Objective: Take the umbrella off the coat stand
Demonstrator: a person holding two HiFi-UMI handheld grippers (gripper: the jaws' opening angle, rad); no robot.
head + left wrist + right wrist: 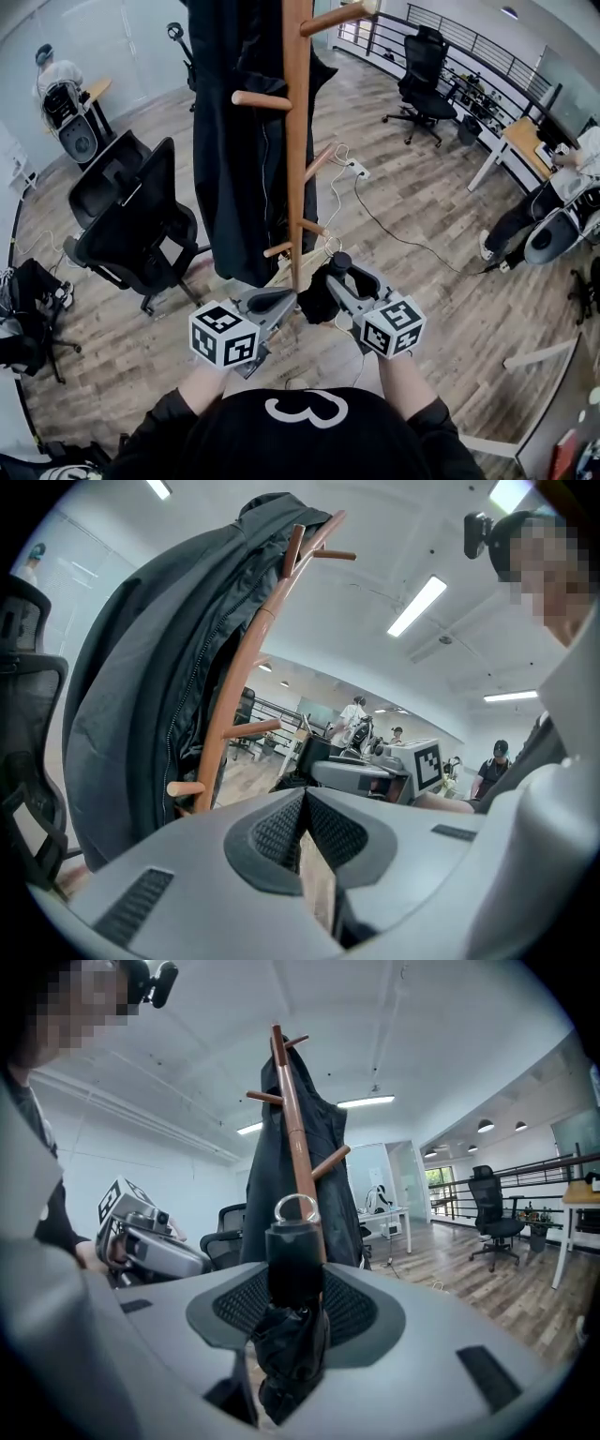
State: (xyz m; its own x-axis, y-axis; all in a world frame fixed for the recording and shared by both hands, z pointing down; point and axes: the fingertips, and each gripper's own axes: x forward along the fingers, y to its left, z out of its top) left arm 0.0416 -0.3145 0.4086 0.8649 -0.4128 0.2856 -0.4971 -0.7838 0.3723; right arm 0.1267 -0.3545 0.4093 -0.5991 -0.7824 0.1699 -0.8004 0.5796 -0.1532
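Note:
The wooden coat stand (pixel 296 141) rises just ahead of me, with a black coat (pixel 234 141) hung on its left side. My right gripper (pixel 339 277) is shut on a folded black umbrella (pixel 321 296), held a little short of the pole's foot. In the right gripper view the umbrella (pixel 292 1335) stands upright between the jaws of the right gripper (pixel 295 1309). Its metal ring (pixel 298 1208) is on top, and the stand (pixel 296 1138) is behind it. My left gripper (pixel 275 303) sits beside it, shut and empty. The left gripper view shows the left gripper (pixel 304 829) with its pads pressed together.
Two black office chairs (pixel 131 220) stand left of the coat stand, and another chair (pixel 422 75) stands far right. White cables and a power strip (pixel 356 170) lie on the wood floor behind the pole. People sit at desks (pixel 523 141) on both sides.

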